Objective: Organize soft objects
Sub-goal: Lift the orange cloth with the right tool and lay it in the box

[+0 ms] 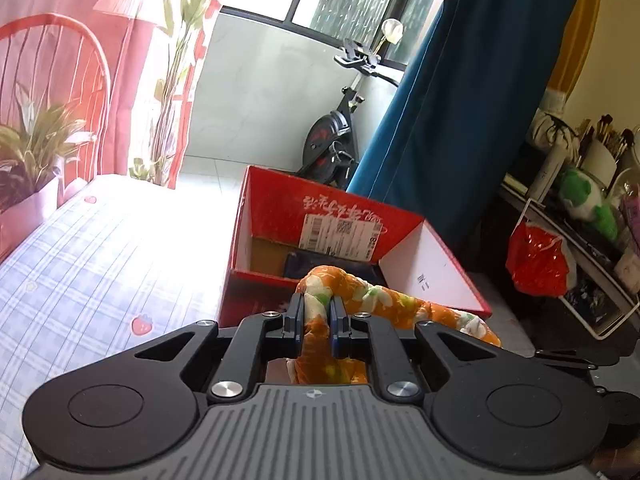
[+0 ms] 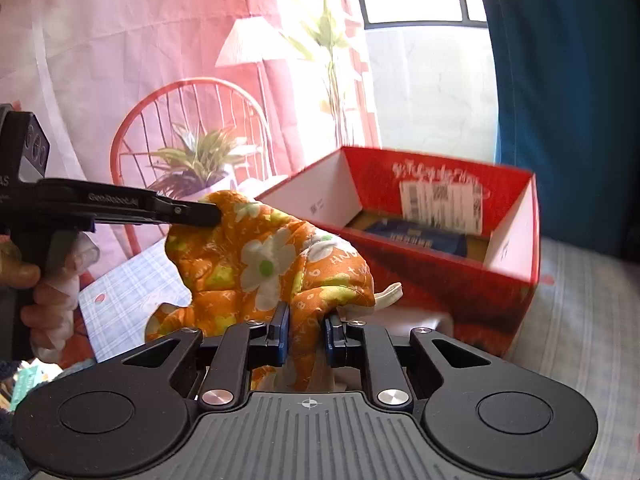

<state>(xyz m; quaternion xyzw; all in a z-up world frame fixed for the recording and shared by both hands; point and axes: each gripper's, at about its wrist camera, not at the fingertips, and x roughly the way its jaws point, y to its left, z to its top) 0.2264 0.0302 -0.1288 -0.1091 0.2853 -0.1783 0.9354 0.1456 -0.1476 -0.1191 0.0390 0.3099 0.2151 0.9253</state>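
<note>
While tool-clamped [image 1: 317, 312], cloth [image 1: 376, 300] half hidden

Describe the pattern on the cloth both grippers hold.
Orange cloth with white flowers; clearest in right wrist view.

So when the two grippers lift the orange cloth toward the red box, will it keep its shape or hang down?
The orange cloth probably hangs limp: it bunches and sags between the left gripper and the right gripper. It seems light, since thin pinches carry it. A loose white tab dangles and might catch the red box rim.
</note>
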